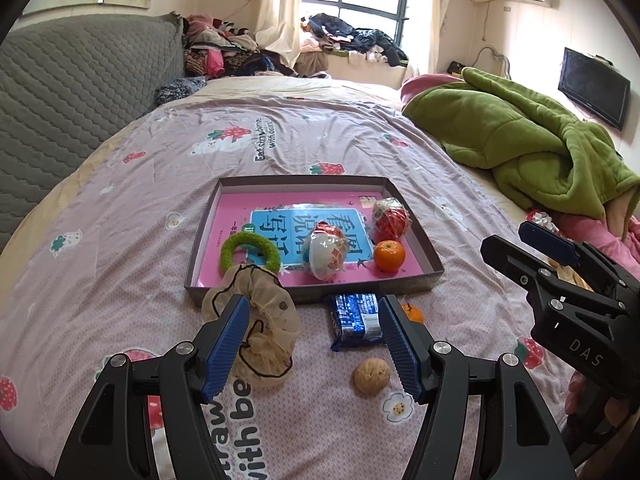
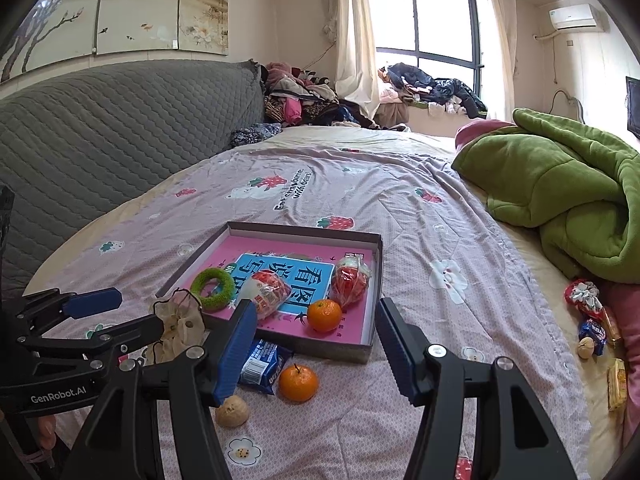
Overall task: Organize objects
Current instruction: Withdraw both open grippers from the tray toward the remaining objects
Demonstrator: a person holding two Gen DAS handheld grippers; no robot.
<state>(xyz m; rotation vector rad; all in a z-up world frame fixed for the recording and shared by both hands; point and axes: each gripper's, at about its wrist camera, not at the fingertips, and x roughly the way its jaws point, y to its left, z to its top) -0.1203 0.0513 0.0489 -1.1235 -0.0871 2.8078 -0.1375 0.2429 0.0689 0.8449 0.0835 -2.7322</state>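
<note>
A: Start big. What's under all this?

B: A bed (image 1: pixel 168 152) with a strawberry-print sheet, a green blanket (image 1: pixel 520 140) heaped at its right side. On the sheet lies a shallow box (image 1: pixel 416 220) with a pink book (image 1: pixel 240 216) flat in its bottom.

A: And what's already in the box?

B: A green ring (image 1: pixel 250 250), a white wrapped snack (image 1: pixel 326 254), a red wrapped snack (image 1: pixel 390 218) and one orange (image 1: pixel 389 255).

A: So what's left outside?

B: Just in front of the box's near wall: a beige hair scrunchie (image 1: pixel 256 328) leaning against it, a blue biscuit packet (image 1: pixel 356 322), a second orange (image 2: pixel 299 382) and a walnut (image 1: pixel 372 375). More small snacks (image 2: pixel 592 320) lie far off by the blanket.

A: The tongs?

B: Both stand apart and empty. The left gripper (image 1: pixel 314 344) hovers with the scrunchie beside its left finger and the packet beside its right one. The right gripper (image 2: pixel 316 348) hangs over the loose orange and the box's near corner.

A: What could go wrong?

B: I'd guess the soft sheet. Pressing down could tip the orange or walnut into a roll. The two grippers are close, so reaching together risks a knock. The scrunchie is floppy and could snag the box wall, and a wide closing might catch two things at once.
</note>
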